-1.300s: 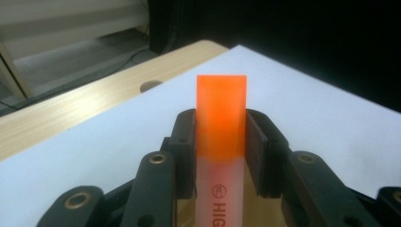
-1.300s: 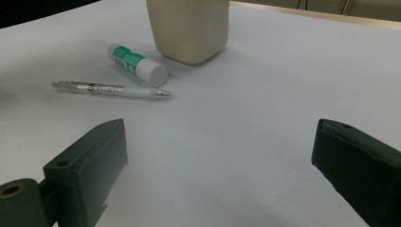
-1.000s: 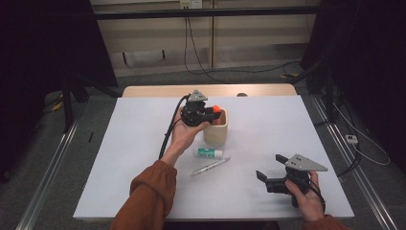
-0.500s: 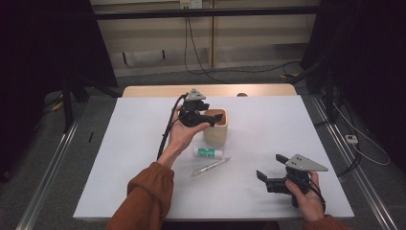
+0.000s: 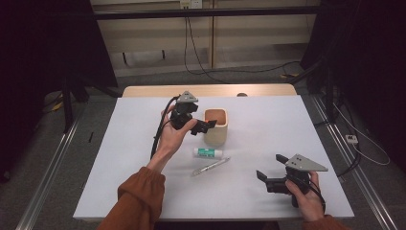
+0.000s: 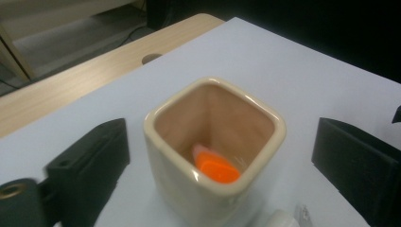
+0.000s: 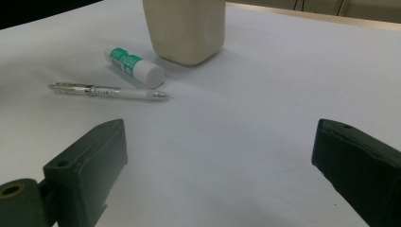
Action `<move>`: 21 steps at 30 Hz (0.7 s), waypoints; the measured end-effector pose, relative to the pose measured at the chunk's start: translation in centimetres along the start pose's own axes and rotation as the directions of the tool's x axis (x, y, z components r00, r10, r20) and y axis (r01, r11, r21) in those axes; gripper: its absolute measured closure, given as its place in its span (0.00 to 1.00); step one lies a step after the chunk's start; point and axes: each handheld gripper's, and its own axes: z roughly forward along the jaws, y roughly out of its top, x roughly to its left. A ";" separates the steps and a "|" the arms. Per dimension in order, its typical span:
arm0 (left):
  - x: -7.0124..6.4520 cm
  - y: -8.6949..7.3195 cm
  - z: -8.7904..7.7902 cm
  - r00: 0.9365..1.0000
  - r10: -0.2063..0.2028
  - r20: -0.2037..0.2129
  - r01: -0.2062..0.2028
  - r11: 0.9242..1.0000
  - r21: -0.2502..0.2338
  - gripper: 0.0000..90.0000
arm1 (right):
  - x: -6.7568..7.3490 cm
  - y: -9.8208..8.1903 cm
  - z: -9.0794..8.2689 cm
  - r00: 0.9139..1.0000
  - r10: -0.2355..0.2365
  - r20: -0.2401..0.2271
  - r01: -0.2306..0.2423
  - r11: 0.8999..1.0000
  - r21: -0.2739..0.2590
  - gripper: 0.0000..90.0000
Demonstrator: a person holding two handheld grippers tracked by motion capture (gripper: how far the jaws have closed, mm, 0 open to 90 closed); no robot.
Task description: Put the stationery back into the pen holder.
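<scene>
At the near right edge of the white table (image 5: 268,129) the right gripper (image 5: 269,173) is held low, its jaws spread with nothing between them. Farther in, a clear pen (image 5: 210,166) and a green-labelled glue stick (image 5: 208,152) are laid just beside each other — between that gripper and the cream cup (image 5: 216,126). An orange piece (image 6: 216,168) is seen inside the cup (at its bottom). The left gripper (image 5: 203,127) is held at the cup's left rim; its jaws have just been opening, wide apart, nothing pinched.

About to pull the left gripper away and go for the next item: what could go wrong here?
1. The left gripper, whose jaws have just been opening with nothing between them, hangs at the beige cup's rim; a careless retreat could tip it, spilling the orange-tipped item.
2. The glue stick and pen are round and may roll when nudged.
</scene>
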 end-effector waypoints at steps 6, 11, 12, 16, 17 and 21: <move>-0.3 -0.6 -0.9 1.000 0.027 0.015 -0.027 1.000 0.006 0.06 | 0.0 0.0 0.0 1.000 -0.007 -0.002 0.007 1.000 0.001 0.05; -0.1 -1.2 -1.5 0.998 0.035 0.052 -0.038 0.998 0.046 0.09 | 0.0 0.0 0.0 1.000 -0.007 -0.001 0.007 1.000 0.002 0.05; 0.0 -1.4 -1.6 0.998 0.037 0.059 -0.040 0.998 0.049 0.09 | 0.0 0.0 0.0 1.000 -0.007 -0.002 0.007 1.000 0.002 0.05; 0.2 -2.3 -2.2 0.997 0.039 0.066 -0.043 0.997 0.060 0.10 | 0.0 0.0 0.1 1.000 -0.005 -0.001 0.005 1.000 0.003 0.05; 0.3 -2.6 -2.2 0.997 0.037 0.073 -0.041 0.998 0.054 0.10 | 0.0 0.0 0.1 1.000 -0.006 -0.002 0.006 1.000 0.004 0.05; 0.8 -3.4 -2.6 0.996 0.012 0.090 -0.018 0.998 0.063 0.12 | 0.1 0.0 0.1 1.000 -0.006 -0.003 0.006 1.000 0.005 0.05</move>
